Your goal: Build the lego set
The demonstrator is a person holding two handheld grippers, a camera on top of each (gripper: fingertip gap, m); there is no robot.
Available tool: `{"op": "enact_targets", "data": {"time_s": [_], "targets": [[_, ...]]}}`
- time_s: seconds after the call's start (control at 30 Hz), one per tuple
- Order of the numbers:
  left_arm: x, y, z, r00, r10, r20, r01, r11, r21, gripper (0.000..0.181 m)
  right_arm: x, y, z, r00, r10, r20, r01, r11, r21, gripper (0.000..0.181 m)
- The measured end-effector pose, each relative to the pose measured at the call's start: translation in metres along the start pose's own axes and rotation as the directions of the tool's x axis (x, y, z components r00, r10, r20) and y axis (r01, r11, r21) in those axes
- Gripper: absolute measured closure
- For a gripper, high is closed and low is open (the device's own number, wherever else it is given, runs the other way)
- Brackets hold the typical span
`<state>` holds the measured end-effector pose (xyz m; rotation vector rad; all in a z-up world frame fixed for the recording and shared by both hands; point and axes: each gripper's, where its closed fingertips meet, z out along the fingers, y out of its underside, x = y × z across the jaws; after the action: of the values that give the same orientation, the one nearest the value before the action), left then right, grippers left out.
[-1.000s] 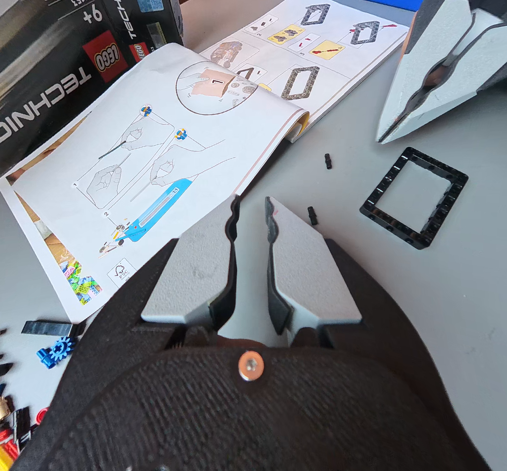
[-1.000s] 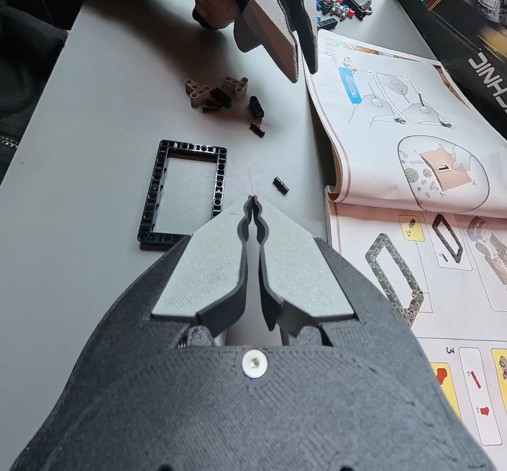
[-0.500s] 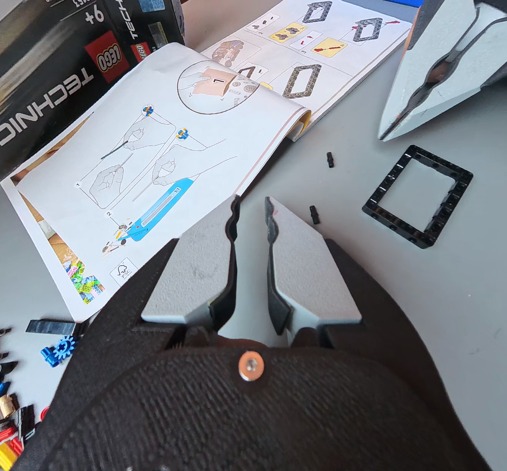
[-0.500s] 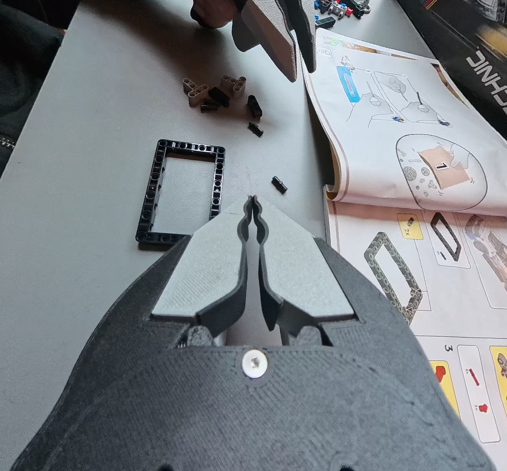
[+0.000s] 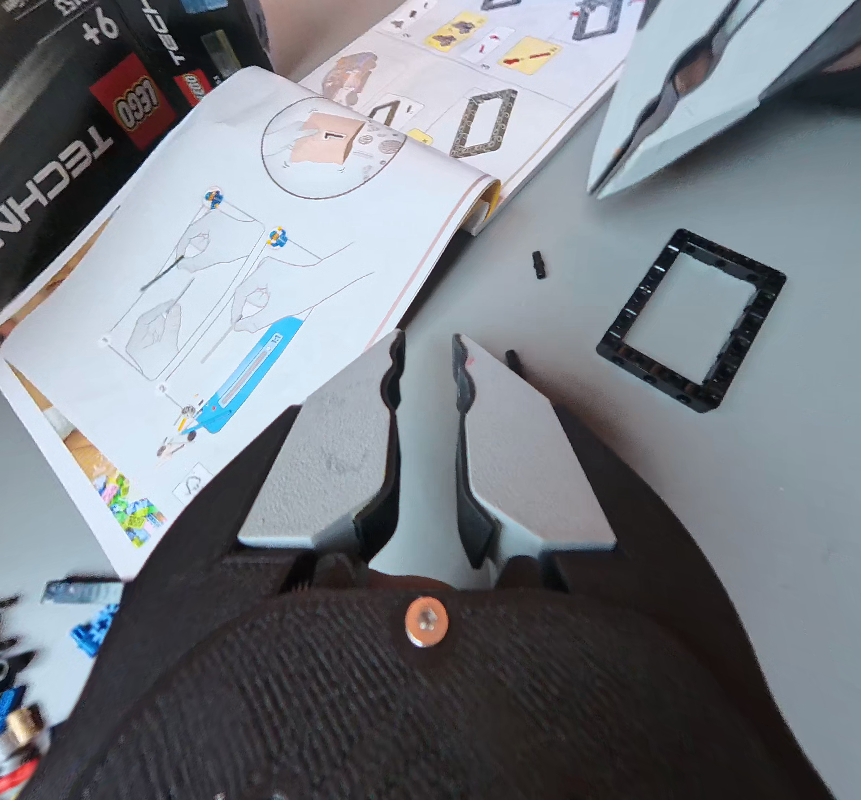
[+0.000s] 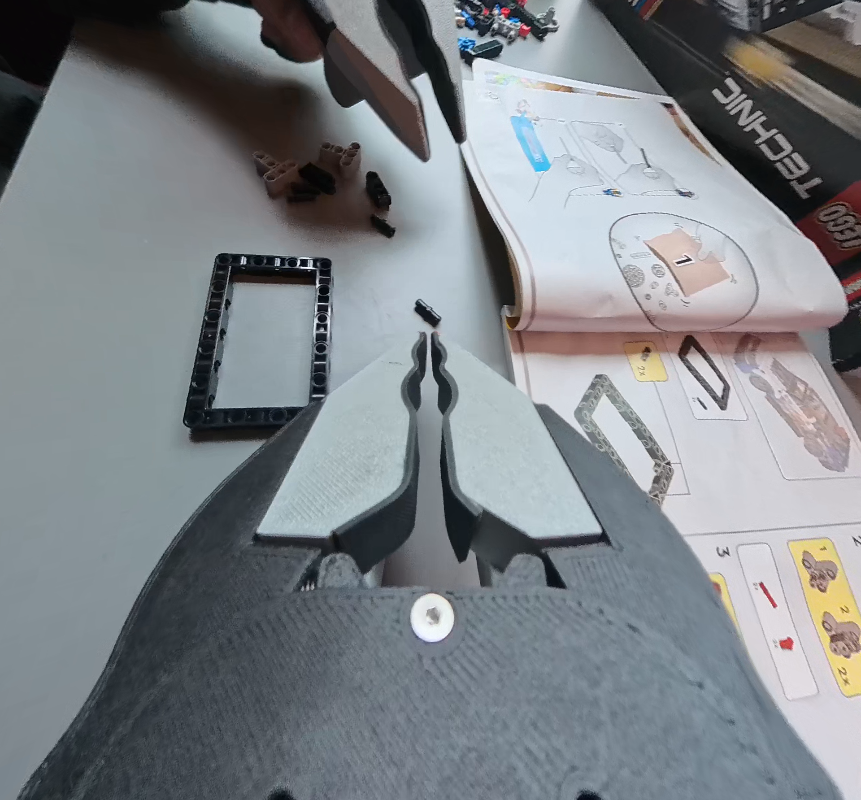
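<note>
**Two empty grippers above a black frame and loose pins**

The left gripper (image 5: 427,342) hangs over the grey table (image 5: 699,521) with its fingers a clear gap apart and nothing between them. Its tips sit just off the edge of the open instruction booklet (image 5: 242,274). A small black pin (image 5: 512,355) lies just beside its right fingertip, partly hidden by it.

The right gripper (image 6: 428,339) has its fingers nearly closed, only a thin slit showing at the tips, and it holds nothing. Another black pin (image 6: 427,312) lies on the table just ahead of those tips.

The black rectangular frame (image 6: 261,342) lies flat on the table, to the left of the right gripper and apart from both grippers. Beyond it sits a small cluster of tan and black pieces (image 6: 317,172). A pile of mixed coloured parts (image 6: 498,13) lies farther back, near the black set box (image 6: 768,92).
</note>
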<state>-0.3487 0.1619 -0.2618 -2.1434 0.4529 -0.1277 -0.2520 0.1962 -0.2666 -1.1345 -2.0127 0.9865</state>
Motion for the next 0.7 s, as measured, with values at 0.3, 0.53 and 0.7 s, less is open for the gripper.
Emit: {"op": "enact_targets", "data": {"time_s": [0.3, 0.53, 0.7], "targets": [[0.029, -0.066, 0.024, 0.97, 0.235, -0.053, -0.237, 0.971, -0.022, 0.163, 0.048, 0.011, -0.022, 0.97, 0.089, -0.228, -0.09, 0.996, 0.005, 0.181], [0.007, -0.071, 0.082, 0.956, 0.279, -0.087, -0.291, 0.938, -0.189, 0.164, 0.092, 0.05, -0.047, 0.921, 0.232, -0.313, -0.251, 0.968, -0.022, 0.181], [-0.011, -0.035, 0.089, 0.959, 0.263, -0.107, -0.284, 0.9, -0.33, 0.18, 0.096, 0.071, -0.048, 0.918, 0.253, -0.305, -0.298, 0.948, -0.111, 0.181]]}}
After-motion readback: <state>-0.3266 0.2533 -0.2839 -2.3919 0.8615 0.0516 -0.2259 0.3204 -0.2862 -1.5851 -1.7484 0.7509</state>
